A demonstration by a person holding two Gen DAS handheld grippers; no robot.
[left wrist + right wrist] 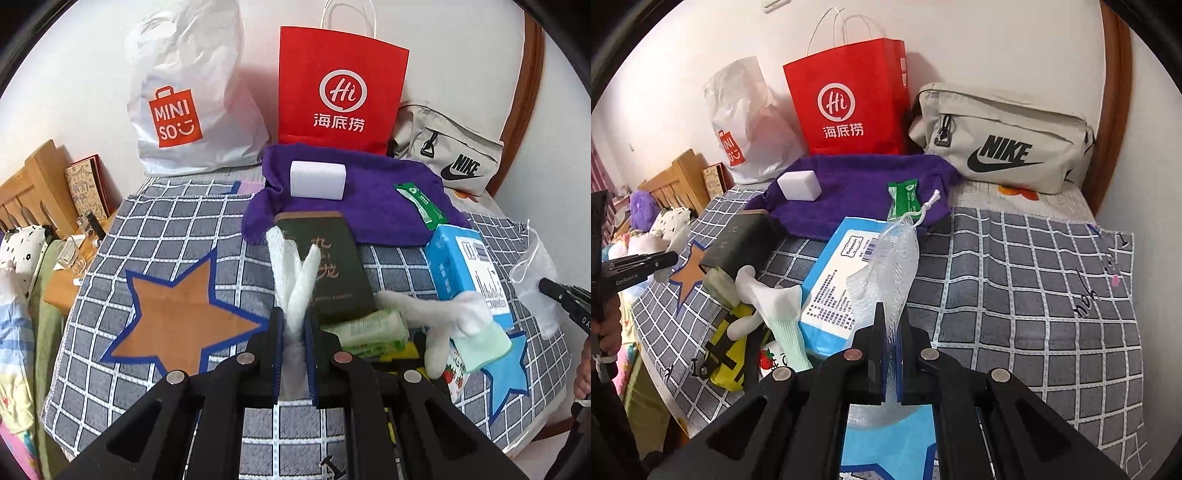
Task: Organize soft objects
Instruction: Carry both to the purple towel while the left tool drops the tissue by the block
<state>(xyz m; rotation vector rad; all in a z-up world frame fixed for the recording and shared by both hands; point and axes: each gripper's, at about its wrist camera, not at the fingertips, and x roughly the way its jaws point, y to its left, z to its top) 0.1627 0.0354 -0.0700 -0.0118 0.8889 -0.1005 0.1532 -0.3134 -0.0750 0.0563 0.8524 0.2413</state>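
Observation:
My left gripper is shut on a white sock, whose two ends stick up past the fingertips above the checked blanket. My right gripper is shut on a clear mesh net bag with a white drawstring; the bag hangs over a blue tissue pack. In the left wrist view the mesh bag and the right gripper's black tip show at the right edge. A white and mint sock lies by the tissue pack. A purple towel holds a white sponge block.
A dark green box, a green wipes pack and a green sachet lie on the blanket. A white Miniso bag, red paper bag and beige Nike pouch stand against the wall. A yellow and black item lies at the bed's left edge.

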